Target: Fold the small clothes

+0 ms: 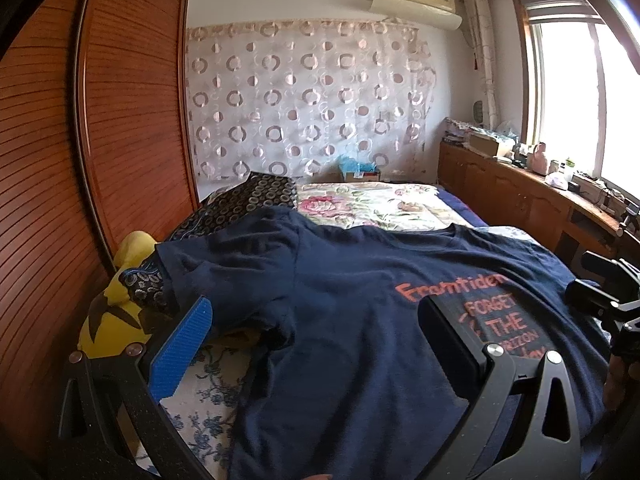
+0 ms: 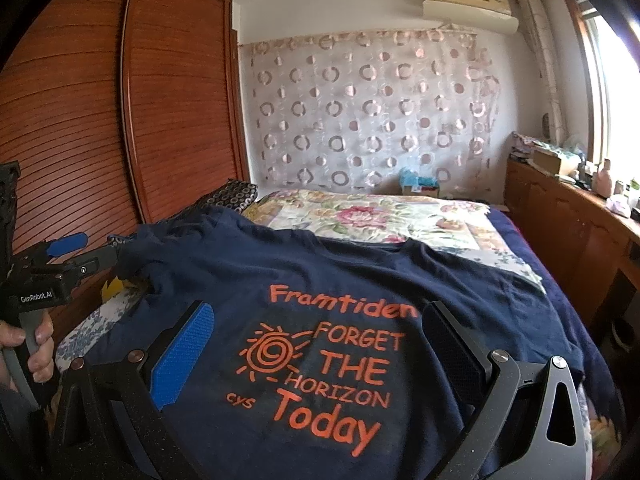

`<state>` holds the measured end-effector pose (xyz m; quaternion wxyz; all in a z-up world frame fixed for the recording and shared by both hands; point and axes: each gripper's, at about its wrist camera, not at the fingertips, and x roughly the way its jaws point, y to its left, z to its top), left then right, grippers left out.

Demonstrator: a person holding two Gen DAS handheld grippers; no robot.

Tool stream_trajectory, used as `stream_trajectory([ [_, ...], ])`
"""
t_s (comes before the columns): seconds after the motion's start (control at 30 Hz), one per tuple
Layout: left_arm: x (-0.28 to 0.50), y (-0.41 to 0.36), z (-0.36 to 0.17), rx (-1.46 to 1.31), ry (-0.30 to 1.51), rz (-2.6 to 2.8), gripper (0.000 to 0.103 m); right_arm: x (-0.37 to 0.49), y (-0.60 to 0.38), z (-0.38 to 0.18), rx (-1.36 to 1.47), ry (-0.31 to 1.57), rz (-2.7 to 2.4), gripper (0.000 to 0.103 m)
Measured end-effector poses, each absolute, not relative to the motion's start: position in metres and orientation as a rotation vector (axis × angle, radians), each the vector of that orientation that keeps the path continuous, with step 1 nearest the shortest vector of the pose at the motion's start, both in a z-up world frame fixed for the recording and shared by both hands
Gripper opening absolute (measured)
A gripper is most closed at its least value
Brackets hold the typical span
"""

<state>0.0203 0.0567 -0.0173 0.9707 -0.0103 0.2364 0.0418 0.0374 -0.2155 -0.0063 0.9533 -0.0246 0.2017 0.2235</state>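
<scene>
A navy T-shirt (image 1: pixel 340 300) with orange print lies spread face up on the bed; it also shows in the right wrist view (image 2: pixel 320 280). My left gripper (image 1: pixel 316 316) is open and empty, hovering over the shirt's left side near its sleeve (image 1: pixel 192 264). It also shows in the right wrist view (image 2: pixel 100 250) at the left, open beside the sleeve. My right gripper (image 2: pixel 320 328) is open and empty, hovering above the print. Its body shows at the right edge of the left wrist view (image 1: pixel 604 292).
The bed (image 2: pixel 380 216) has a floral cover. A yellow and black cloth (image 1: pixel 116 312) and a dark patterned pillow (image 1: pixel 248 200) lie at the left by the wooden wardrobe (image 1: pixel 80 140). A wooden sideboard (image 1: pixel 520 196) with clutter runs under the window on the right.
</scene>
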Motion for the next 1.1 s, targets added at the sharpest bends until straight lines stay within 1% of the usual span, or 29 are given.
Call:
stream_trajectory([
  [0.4, 0.055, 0.12, -0.036, -0.006, 0.577, 0.125, 0.103, 0.064, -0.209, -0.006, -0.074, 0.474, 0.531, 0.103],
  [0.47, 0.061, 0.133, -0.037, -0.044, 0.596, 0.099, 0.102, 0.065, -0.211, -0.005, -0.07, 0.481, 0.543, 0.103],
  [0.7, 0.079, 0.164, -0.037, -0.113, 0.635, 0.089, 0.087, 0.073, -0.207, -0.004, -0.102, 0.496, 0.563, 0.103],
  [0.77, 0.086, 0.171, -0.041, -0.108, 0.651, 0.105, 0.079, 0.075, -0.205, -0.006, -0.109, 0.5, 0.568, 0.103],
  [0.8, 0.09, 0.175, -0.044, -0.104, 0.665, 0.116, 0.077, 0.075, -0.205, -0.007, -0.108, 0.505, 0.571, 0.103],
  [0.97, 0.107, 0.193, -0.059, -0.107, 0.73, 0.145, 0.054, 0.076, -0.202, -0.009, -0.1, 0.524, 0.587, 0.103],
  [1.03, 0.109, 0.2, -0.063, -0.133, 0.744, 0.137, 0.052, 0.075, -0.202, -0.008, -0.103, 0.524, 0.588, 0.103],
  [1.1, 0.112, 0.203, -0.065, -0.143, 0.752, 0.14, 0.052, 0.072, -0.201, -0.008, -0.121, 0.517, 0.578, 0.103],
])
